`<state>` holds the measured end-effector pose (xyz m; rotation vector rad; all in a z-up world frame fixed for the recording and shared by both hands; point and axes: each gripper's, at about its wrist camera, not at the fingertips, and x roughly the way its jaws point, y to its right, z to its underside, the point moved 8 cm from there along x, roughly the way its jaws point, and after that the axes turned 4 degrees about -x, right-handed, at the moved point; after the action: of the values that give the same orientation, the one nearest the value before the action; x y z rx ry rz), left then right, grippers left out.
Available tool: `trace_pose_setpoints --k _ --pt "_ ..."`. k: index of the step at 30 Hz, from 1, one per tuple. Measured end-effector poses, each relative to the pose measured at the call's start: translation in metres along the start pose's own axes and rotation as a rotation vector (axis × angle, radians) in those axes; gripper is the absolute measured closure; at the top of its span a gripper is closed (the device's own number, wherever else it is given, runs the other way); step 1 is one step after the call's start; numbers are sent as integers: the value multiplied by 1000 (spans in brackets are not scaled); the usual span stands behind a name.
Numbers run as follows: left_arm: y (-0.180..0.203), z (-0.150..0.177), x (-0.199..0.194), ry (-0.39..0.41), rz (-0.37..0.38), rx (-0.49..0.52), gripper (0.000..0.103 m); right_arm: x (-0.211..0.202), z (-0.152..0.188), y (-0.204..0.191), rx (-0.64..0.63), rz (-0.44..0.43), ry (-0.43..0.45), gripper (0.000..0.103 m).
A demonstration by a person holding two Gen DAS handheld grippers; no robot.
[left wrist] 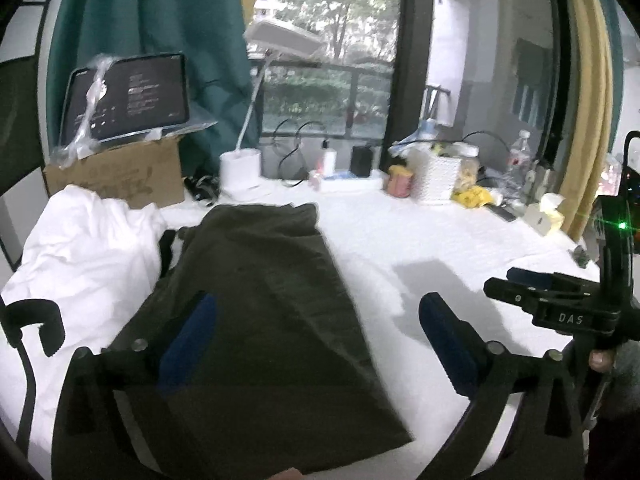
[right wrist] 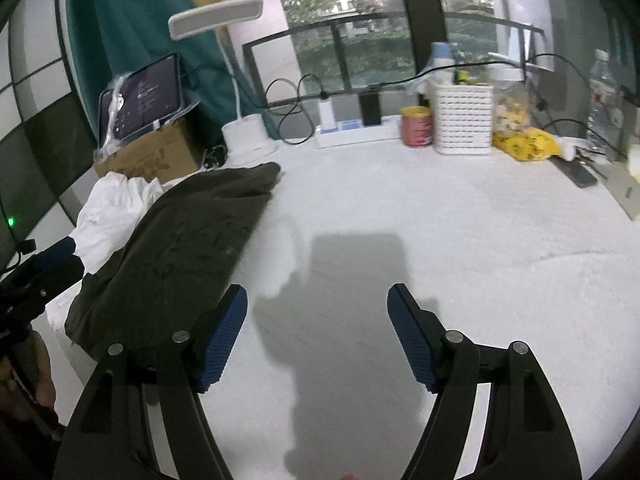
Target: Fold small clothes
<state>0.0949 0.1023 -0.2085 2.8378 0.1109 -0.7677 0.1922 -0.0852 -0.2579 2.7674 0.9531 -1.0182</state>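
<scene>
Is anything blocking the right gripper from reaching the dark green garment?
Nothing visible does. The right gripper hangs open over bare white tabletop, and the dark green garment lies just beside its left finger, with only clear surface between.

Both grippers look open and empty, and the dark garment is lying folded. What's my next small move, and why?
Probably swing the left gripper toward the white garment piled left of the dark garment. It lies crumpled, and both the left and right gripper are open and empty.
</scene>
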Motion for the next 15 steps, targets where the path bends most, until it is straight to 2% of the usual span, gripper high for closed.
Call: trace_pose_setpoints --k 3,8,11,15 --pt "14 -3 -8 42 30 8 3 -17 3 9 5 27 19 27" --pt "35 -7 -15 76 29 43 3 -44 4 25 13 68 57 27" --pt "45 -10 -18 73 75 33 3 -62 2 33 15 94 87 27" --pt "56 -18 -29 113 113 31 3 -86 -4 40 15 124 132 27"
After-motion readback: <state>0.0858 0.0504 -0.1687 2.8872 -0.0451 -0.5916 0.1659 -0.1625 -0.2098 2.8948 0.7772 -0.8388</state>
